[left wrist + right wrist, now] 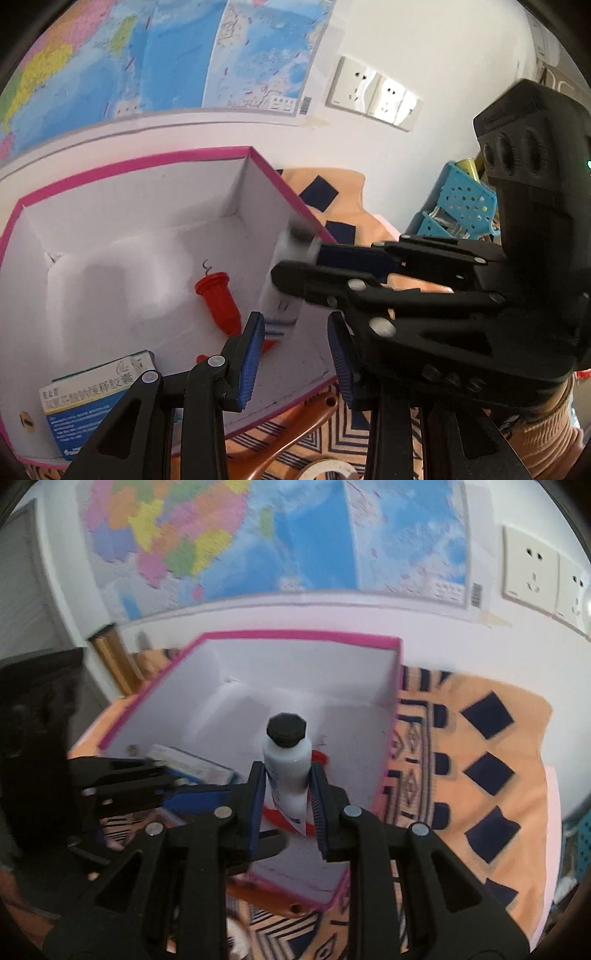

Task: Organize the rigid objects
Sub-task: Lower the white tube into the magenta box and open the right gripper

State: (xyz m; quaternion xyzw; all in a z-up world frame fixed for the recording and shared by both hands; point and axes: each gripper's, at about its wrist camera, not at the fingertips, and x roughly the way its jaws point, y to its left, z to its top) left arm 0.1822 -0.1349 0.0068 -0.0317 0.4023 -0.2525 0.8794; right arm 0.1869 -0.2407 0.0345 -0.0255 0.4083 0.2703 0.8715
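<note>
Right wrist view shows the right gripper (287,805) clamped on a white squeeze bottle (286,775) with a black cap (286,730). Both blue pads (257,805) press against the bottle's sides, so that one is definitely held. The bottle stands more or less upright between the fingers, cap pointing away from the camera, and it hangs over the inside of a pink-rimmed box (393,716) with white walls. Not touching the box floor as far as anyone can tell, but it's honestly hard to judge from this angle.

Left wrist view has the left gripper (295,350) hovering over the near edge of the same box (140,164). Its fingers sit at a narrow gap with nothing between them, just air and the box floor behind. The right gripper (291,273) reaches in from the right side there, the bottle (286,280) blurry in its grip, right by the box's right wall.

Inside the box there's a red plastic cone-shaped thing (218,301) lying on the floor near the middle, and a blue and white medicine carton (88,400) in the near left corner, leaning on the wall.

The box sits on an orange patterned cloth (480,782) with dark squares. A map (258,539) hangs on the wall behind, wall sockets (373,94) off to the right, and a light blue perforated basket (461,206) stands on the far right.
</note>
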